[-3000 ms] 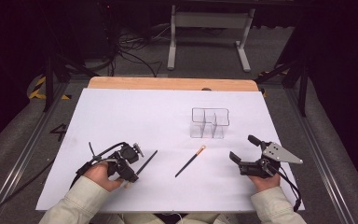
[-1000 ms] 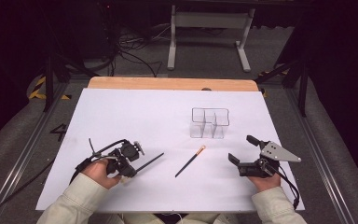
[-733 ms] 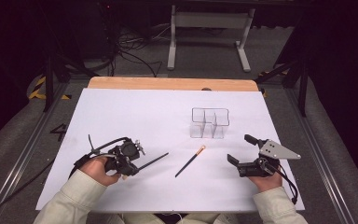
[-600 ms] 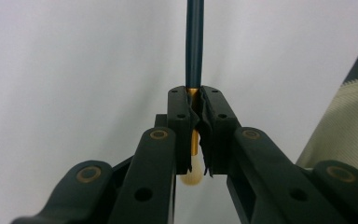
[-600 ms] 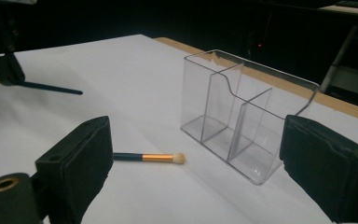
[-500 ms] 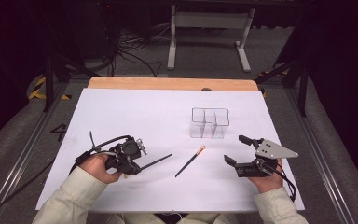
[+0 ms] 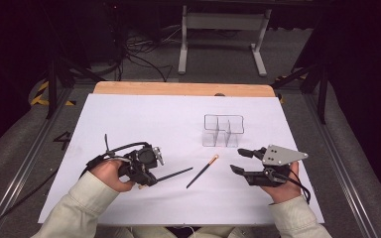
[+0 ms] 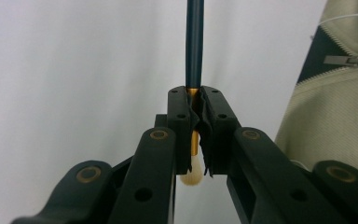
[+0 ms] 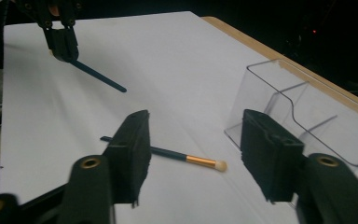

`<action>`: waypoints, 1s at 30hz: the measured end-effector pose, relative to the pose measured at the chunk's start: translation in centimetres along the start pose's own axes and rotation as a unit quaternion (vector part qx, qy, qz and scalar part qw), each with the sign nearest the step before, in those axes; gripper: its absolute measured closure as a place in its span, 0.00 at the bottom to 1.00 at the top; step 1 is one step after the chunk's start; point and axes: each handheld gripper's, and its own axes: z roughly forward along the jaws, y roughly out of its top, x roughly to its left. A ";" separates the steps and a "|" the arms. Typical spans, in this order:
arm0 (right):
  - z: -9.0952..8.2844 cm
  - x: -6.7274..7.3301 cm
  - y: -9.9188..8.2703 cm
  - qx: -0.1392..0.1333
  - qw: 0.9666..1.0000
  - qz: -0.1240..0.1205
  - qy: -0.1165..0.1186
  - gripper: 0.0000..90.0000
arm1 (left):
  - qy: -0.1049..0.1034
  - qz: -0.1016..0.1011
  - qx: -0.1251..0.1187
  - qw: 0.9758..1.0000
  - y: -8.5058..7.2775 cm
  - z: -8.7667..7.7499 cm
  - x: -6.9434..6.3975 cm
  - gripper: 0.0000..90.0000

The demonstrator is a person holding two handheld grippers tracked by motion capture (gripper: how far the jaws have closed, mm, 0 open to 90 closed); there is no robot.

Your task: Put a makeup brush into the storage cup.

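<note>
Brush [image 8: 194, 42] in left gripper [image 8: 194, 128]

No text, label, brand, number or sign can be read in any of the views. No print is borne by the white sheet on the worktop [image 7: 144, 119], and no marking can be made out on the clear organizer [image 7: 223, 130], the brushes or the claws. The yellow and black floor stripes [image 7: 44, 94] carry no lettering.

clear organizer [image 7: 223, 131] beside brush [image 7: 202, 171], bare table [image 7: 144, 119] elsewhere
</note>
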 end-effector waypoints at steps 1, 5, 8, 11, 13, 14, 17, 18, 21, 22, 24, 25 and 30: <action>0.1 0.1 0.3 0.000 1.000 -0.006 0.007 0.56 | 0.001 0.003 0.004 1.000 0.2 0.0 0.0 0.92; 0.6 0.3 1.4 0.008 0.999 -0.017 0.029 0.63 | -0.004 0.017 0.009 1.000 1.0 0.0 -0.1 0.92; 1.0 0.5 2.2 0.017 0.998 -0.028 0.044 0.64 | -0.005 0.027 0.005 1.000 1.5 0.0 -0.3 0.92; 1.3 0.7 3.0 0.029 0.997 -0.038 0.052 0.64 | -0.009 0.035 0.008 0.999 2.1 0.1 -0.5 0.92; 1.5 0.8 3.4 0.040 0.996 -0.048 0.058 0.65 | -0.009 0.037 0.011 0.999 2.4 0.3 -0.6 0.92; 1.7 0.9 3.7 0.046 0.996 -0.050 0.063 0.65 | -0.010 0.041 0.010 0.999 2.5 0.3 -0.6 0.92; 2.2 1.2 4.3 0.064 0.993 -0.059 0.075 0.66 | -0.010 0.044 0.015 0.999 2.9 0.5 -0.8 0.92; 2.4 1.3 4.4 0.068 0.993 -0.061 0.079 0.67 | -0.010 0.043 0.017 0.999 3.0 0.5 -0.9 0.92; 3.1 1.5 4.8 0.078 0.990 -0.066 0.092 0.67 | -0.011 0.049 0.019 0.999 3.3 0.7 -1.0 0.92; 3.3 1.6 4.9 0.079 0.990 -0.067 0.096 0.67 | -0.010 0.050 0.018 0.999 3.4 0.7 -1.1 0.92; 3.7 1.7 5.1 0.079 0.989 -0.068 0.102 0.66 | -0.013 0.051 0.020 0.998 3.5 0.8 -1.2 0.92; 3.8 1.8 5.2 0.080 0.989 -0.069 0.105 0.66 | -0.012 0.052 0.020 0.998 3.6 0.8 -1.2 0.92; 4.9 2.1 5.4 0.091 0.986 -0.064 0.126 0.66 | -0.014 0.059 0.022 0.998 3.9 1.1 -1.5 0.92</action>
